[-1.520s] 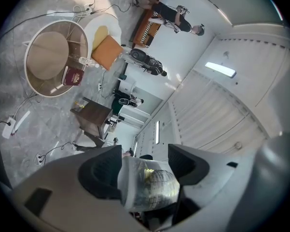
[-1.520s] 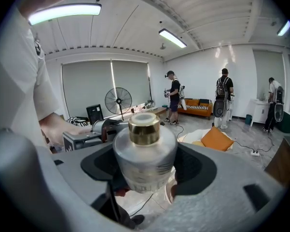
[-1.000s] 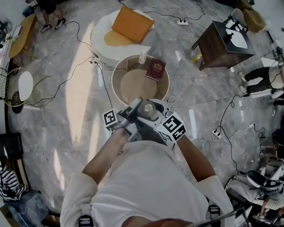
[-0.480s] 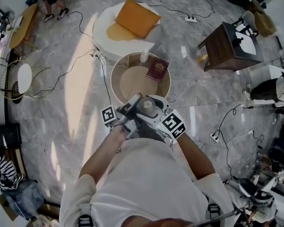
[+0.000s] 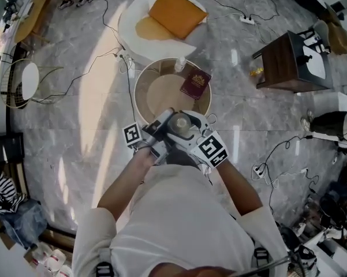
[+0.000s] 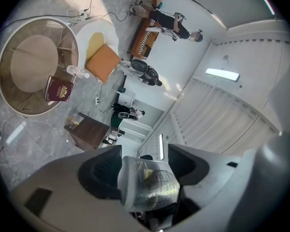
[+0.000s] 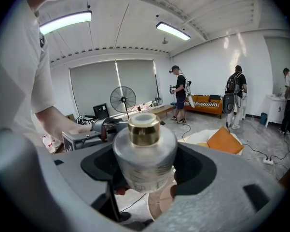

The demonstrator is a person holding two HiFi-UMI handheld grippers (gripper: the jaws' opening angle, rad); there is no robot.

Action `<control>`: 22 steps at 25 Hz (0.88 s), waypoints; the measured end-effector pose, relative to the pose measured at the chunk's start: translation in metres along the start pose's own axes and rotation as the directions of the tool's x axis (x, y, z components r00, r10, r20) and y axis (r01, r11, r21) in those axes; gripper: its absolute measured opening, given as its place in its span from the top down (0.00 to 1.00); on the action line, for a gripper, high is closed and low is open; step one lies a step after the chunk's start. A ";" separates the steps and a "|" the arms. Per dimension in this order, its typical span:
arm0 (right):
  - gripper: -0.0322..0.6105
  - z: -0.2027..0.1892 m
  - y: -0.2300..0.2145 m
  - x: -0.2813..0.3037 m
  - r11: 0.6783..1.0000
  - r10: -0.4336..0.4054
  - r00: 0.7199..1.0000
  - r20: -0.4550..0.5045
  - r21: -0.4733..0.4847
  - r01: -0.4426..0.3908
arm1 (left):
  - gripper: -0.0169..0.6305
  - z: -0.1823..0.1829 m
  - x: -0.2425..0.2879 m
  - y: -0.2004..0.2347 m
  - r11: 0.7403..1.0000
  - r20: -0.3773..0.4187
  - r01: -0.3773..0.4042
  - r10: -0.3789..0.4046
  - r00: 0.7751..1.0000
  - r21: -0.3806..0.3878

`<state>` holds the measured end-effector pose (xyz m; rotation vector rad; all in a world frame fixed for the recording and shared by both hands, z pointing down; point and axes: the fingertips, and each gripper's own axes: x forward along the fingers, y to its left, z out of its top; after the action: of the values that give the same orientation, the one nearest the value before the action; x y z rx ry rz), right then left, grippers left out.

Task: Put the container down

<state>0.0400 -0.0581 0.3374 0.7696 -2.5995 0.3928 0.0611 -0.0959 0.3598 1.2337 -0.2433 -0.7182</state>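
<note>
The container [image 5: 179,123] is a squat clear-glass bottle with a gold cap [image 7: 144,128]. It is held upright in the air over the near edge of the round glass-topped table [image 5: 140,100]. My right gripper [image 7: 145,166] is shut on its body, with a dark pad on each side. My left gripper [image 6: 145,170] is shut on the same container [image 6: 149,182], which shows there as ribbed glass between the two pads. In the head view both grippers meet at the container, the left gripper [image 5: 161,127] on its left and the right gripper [image 5: 191,133] on its right.
A maroon book [image 5: 196,83] and a small clear bottle [image 5: 179,66] lie at the table's far side. Beyond stands a white seat with an orange cushion [image 5: 174,11]. A dark wooden side table [image 5: 283,62] is at the right. Cables cross the marble floor. People and a fan [image 7: 122,99] stand far off.
Both grippers have kept hold of the container at the table's near edge. The head view has drifted, so the table and floor sit slightly higher in the picture.
</note>
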 end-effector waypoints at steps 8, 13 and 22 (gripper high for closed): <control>0.43 -0.025 -0.044 0.011 0.998 0.069 0.998 -0.006 0.012 -0.069 | 0.54 0.026 0.028 0.036 1.000 0.071 -0.029 0.029 0.997 0.004; 0.43 -0.038 -0.066 0.027 0.994 0.098 0.995 -0.011 0.046 -0.098 | 0.54 0.047 0.036 0.058 0.998 0.096 -0.067 0.067 0.993 -0.004; 0.43 -0.063 -0.098 0.058 0.991 0.104 0.994 -0.022 0.082 -0.102 | 0.54 0.082 0.048 0.092 0.994 0.092 -0.103 0.104 0.990 -0.023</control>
<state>0.0700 -0.1403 0.4339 0.6533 -2.6195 0.5385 0.0872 -0.1754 0.4628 1.1627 -0.3739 -0.6873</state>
